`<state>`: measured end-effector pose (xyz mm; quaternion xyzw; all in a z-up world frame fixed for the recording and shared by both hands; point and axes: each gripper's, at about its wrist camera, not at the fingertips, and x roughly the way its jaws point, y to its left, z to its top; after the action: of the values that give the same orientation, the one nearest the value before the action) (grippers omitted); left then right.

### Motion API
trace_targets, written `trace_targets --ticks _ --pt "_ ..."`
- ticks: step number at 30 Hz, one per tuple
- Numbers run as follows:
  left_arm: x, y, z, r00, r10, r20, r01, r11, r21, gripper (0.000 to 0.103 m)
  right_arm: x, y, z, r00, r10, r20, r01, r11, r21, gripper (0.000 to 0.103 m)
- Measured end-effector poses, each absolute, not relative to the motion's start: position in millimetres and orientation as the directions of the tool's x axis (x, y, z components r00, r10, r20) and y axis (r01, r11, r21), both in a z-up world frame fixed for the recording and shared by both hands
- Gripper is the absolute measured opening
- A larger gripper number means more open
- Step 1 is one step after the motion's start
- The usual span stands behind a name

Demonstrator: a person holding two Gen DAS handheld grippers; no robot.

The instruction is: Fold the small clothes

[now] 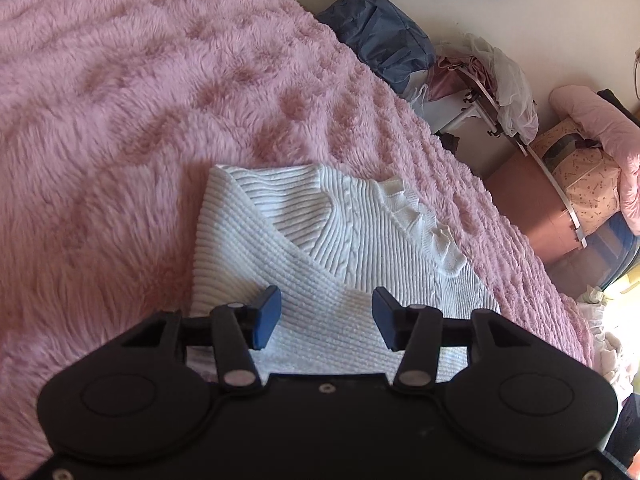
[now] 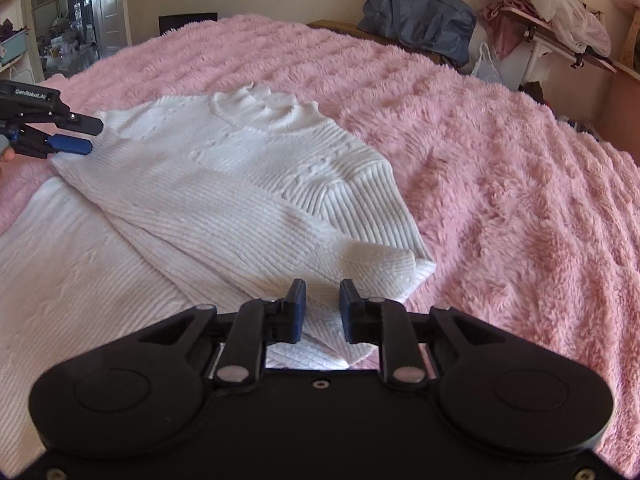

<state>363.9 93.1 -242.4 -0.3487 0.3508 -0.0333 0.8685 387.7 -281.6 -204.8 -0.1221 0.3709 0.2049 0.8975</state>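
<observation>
A white ribbed knit sweater (image 2: 240, 184) lies on a fluffy pink blanket (image 2: 500, 152), with a sleeve folded diagonally across its front and a ruffled collar at the far end. My right gripper (image 2: 323, 292) hovers just over the sleeve's cuff end, its blue pads a narrow gap apart and not pressing on the knit. In the left wrist view the sweater (image 1: 340, 220) sits below my left gripper (image 1: 326, 304), which stands wide open with nothing between its fingers. From the right wrist view, the left gripper (image 2: 90, 135) is at the sweater's left shoulder edge.
The pink blanket (image 1: 120, 80) covers the whole bed. Beyond the bed's far edge are a dark blue bag (image 2: 420, 12), a rack draped with clothes and plastic (image 2: 552, 12), and a brown cardboard box (image 1: 532, 208). An open doorway (image 2: 108, 4) is at the far left.
</observation>
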Motion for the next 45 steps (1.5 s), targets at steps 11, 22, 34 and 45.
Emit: trace_targets --ticks 11,22,34,45 --pt "334 82 -202 0.784 -0.350 -0.513 -0.100 0.744 -0.661 0.054 372 -266 -176 0.675 0.331 -0.660 -0.454 0.891 -0.018 0.018" --pt "340 39 -232 0.711 -0.365 -0.601 -0.089 0.801 -0.592 0.056 372 -216 -203 0.652 0.326 -0.684 -0.469 0.883 -0.027 0.018" --pt "296 43 -176 0.674 -0.405 -0.618 0.035 0.853 -0.521 0.058 319 -225 -151 0.625 0.403 -0.668 -0.497 0.866 0.057 0.025" --pt "139 55 -162 0.473 -0.482 -0.737 0.167 0.871 -0.462 0.061 178 -240 -135 0.403 0.478 -0.781 -0.592 0.786 0.176 0.042"
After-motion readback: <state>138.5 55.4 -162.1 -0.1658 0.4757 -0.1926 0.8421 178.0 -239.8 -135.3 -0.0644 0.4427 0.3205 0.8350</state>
